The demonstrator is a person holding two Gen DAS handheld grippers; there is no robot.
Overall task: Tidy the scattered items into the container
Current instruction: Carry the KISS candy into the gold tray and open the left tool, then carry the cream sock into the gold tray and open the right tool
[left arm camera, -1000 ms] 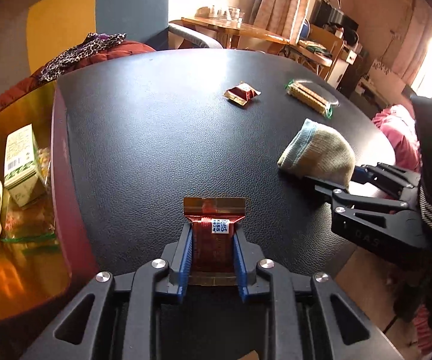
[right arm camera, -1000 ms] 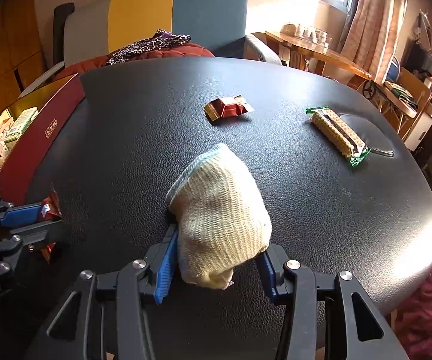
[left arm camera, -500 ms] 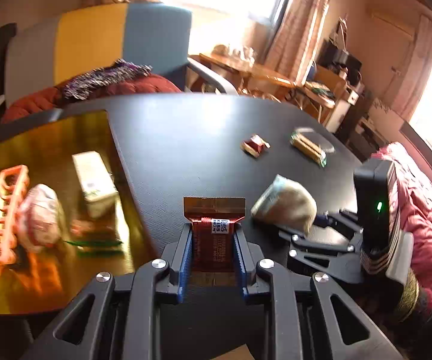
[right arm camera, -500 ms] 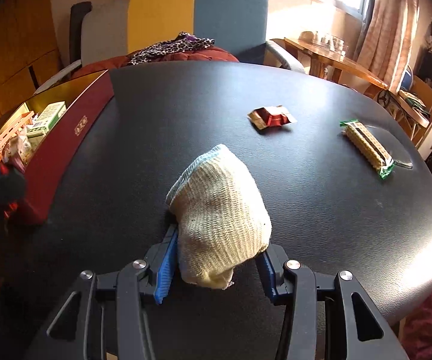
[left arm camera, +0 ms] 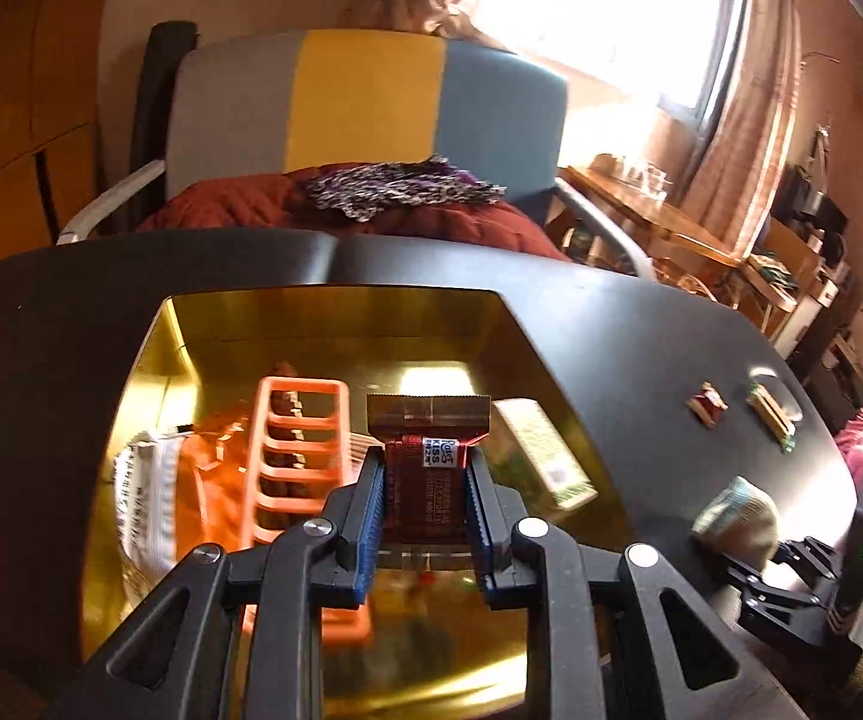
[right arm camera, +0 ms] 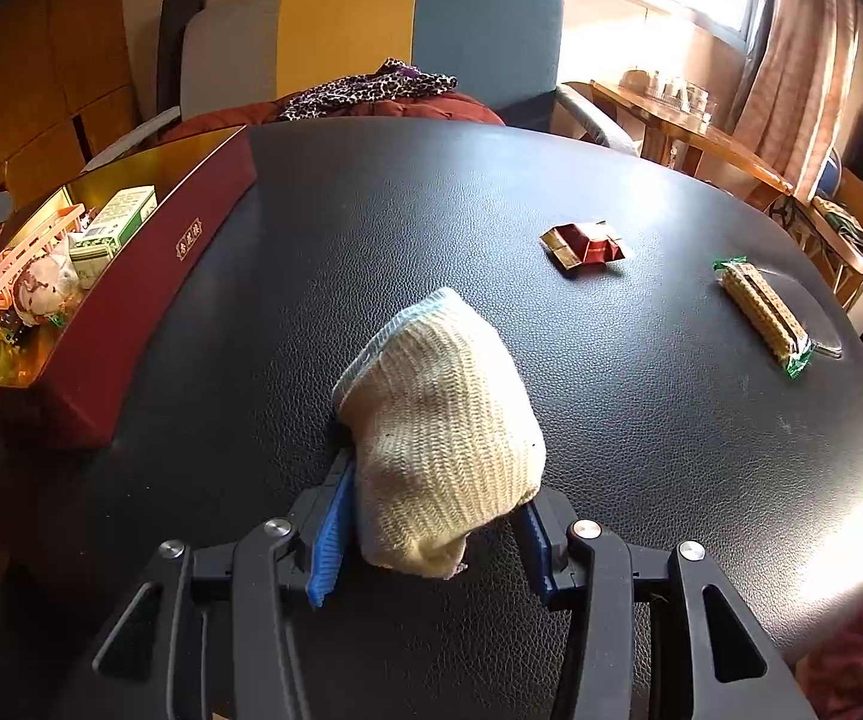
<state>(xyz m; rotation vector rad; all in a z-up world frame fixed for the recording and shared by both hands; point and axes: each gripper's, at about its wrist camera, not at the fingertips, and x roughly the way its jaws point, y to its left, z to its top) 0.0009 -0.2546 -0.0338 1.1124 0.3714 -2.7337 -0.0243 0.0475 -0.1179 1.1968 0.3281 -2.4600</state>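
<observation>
**Two grippers loaded: one above the box, one over the open table**

Landmark: the gold-lined box (left arm camera: 335,324) with dark red outer walls, at the left end of the black table (right arm camera: 551,420).

Left wrist view, left to right. Inside the box lie a white printed pouch (left arm camera: 140,498), an orange packet (left arm camera: 215,480), an orange plastic rack (left arm camera: 293,462) and, right of the gripper, a green-and-white carton (left arm camera: 542,450). The left gripper (left arm camera: 424,495) hangs above the box interior, its blue pads pinching a red snack wrapper (left arm camera: 422,489) with a gold crimped end. The rack and carton flank the wrapper closely; bare gold floor shows beyond and beneath it. Right of the box the table is open up to a small red-and-gold candy (left arm camera: 708,405) and a green-ended wafer bar (left arm camera: 770,417), both well apart from the box. The right gripper (left arm camera: 749,570) shows near the table's front right edge.

Right wrist view, left to right. The box's long red wall (right arm camera: 149,312) faces the table centre. The right gripper (right arm camera: 431,516) is closed on a cream knitted sock (right arm camera: 437,420), which bulges ahead of the pads. Bare table lies between sock and box. Beyond the sock, the candy (right arm camera: 584,243) and wafer bar (right arm camera: 761,312) lie towards the far right edge. A striped chair (right arm camera: 371,30) with heaped clothing (right arm camera: 371,90) stands behind the table's far edge.
</observation>
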